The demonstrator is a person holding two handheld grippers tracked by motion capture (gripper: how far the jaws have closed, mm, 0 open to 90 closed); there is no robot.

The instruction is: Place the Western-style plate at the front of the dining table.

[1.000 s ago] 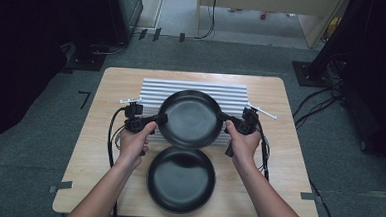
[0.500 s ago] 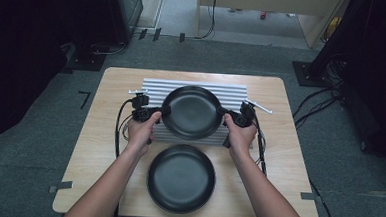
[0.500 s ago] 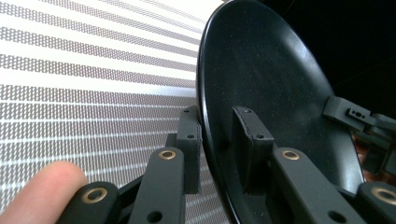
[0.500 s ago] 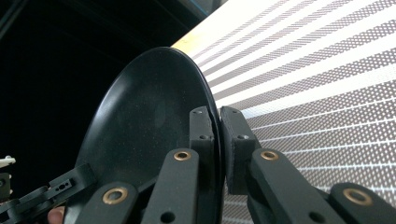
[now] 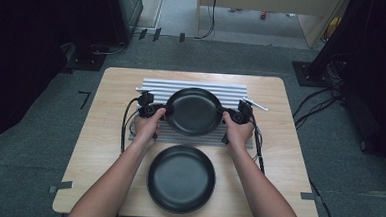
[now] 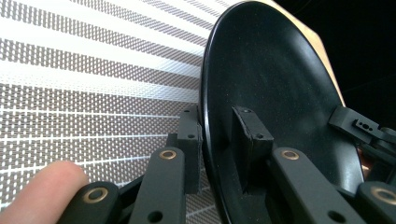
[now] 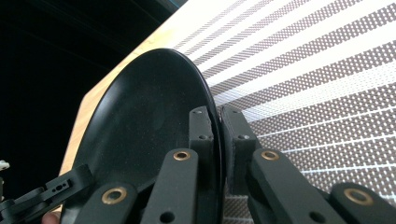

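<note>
high view: i hold the round black shallow plate (image 5: 193,111) by opposite rim edges over the grey-and-white striped mat (image 5: 232,90). my left gripper (image 5: 162,112) is clamped on its left rim, my right gripper (image 5: 226,115) on its right. i can read no writing. a second black round plate (image 5: 181,178) lies near the light wooden table (image 5: 288,158)'s front edge, bare wood on both sides.

In the high view, the held plate (image 5: 193,111) covers the middle of the striped mat (image 5: 192,86). In both gripper views, the frame's bottom edge crops the plate.
</note>
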